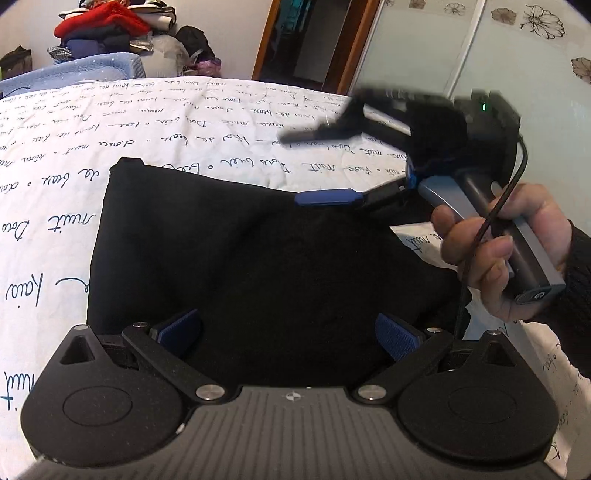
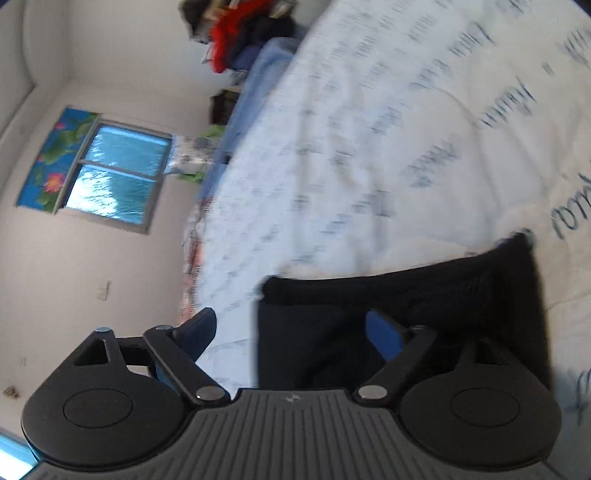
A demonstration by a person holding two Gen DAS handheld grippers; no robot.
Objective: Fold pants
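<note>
Left tongs [image 1: 288, 334] agape over pants [image 1: 258, 251] — bedspread [image 1: 147, 122] beyond.

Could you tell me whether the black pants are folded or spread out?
Folded: the black pants form a compact block with squared corners on the bedspread.

My right gripper [image 2: 290, 334] has its fingers [image 2: 384, 334] spread wide, nothing between them. The view is tilted and blurred. The black pants [image 2: 424, 314] lie folded on the bed [image 2: 369, 129], just ahead of me; one blue pad sits over the dark cloth, the other over the white cover printed with handwriting. Whether I touch the fabric I cannot tell. At the far end of the bed is a pile of clothes [image 2: 240, 33] with something red in it. A window [image 2: 114, 173] with a flowered curtain [image 2: 51, 155] is in the wall.
</note>
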